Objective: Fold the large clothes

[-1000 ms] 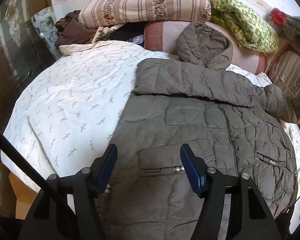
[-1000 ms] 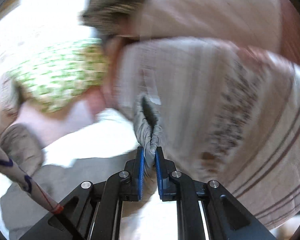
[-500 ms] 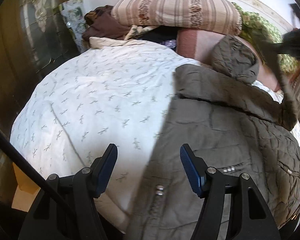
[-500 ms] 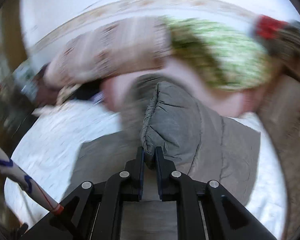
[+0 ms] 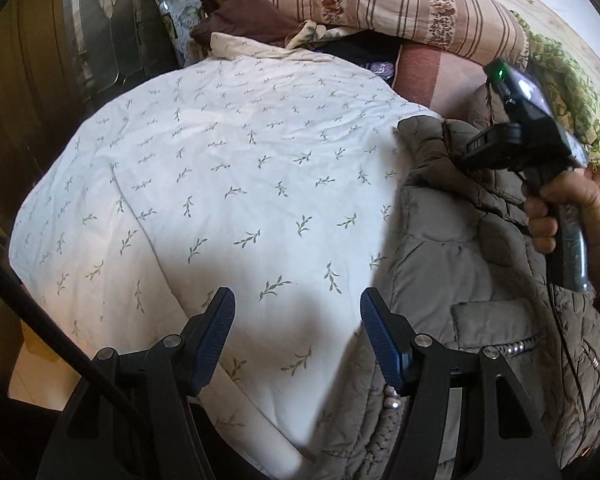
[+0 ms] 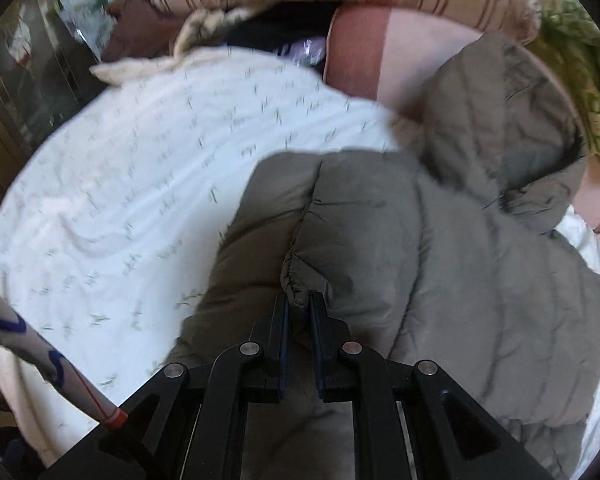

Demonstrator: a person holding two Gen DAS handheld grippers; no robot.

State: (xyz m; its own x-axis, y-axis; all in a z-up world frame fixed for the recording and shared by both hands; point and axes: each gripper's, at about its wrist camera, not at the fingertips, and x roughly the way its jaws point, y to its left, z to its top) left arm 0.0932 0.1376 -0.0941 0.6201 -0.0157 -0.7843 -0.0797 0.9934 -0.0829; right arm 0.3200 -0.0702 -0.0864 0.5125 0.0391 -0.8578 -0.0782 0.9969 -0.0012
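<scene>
A grey-olive quilted hooded jacket [image 5: 472, 264] lies on the bed's white leaf-print cover [image 5: 228, 184], on its right side. My left gripper [image 5: 296, 332] is open and empty, low over the cover just left of the jacket's edge. My right gripper [image 6: 299, 312] is shut on the jacket's sleeve cuff [image 6: 296, 284] and holds it over the jacket's body [image 6: 440, 280]. The hood [image 6: 500, 120] lies toward the pillows. In the left wrist view the right gripper's body [image 5: 528, 132] and the hand holding it show above the jacket.
Striped pillow [image 5: 392, 4], pink cushion [image 5: 432, 80], green patterned blanket [image 5: 568, 84] and brown clothes [image 5: 240, 20] are piled at the head of the bed. A dark cabinet [image 5: 40, 60] stands at the left. The bed's near edge drops to the floor [image 5: 32, 368].
My right gripper has carried the sleeve from the far right side across over the jacket's body. My left gripper has moved left, off the jacket and over the white cover.
</scene>
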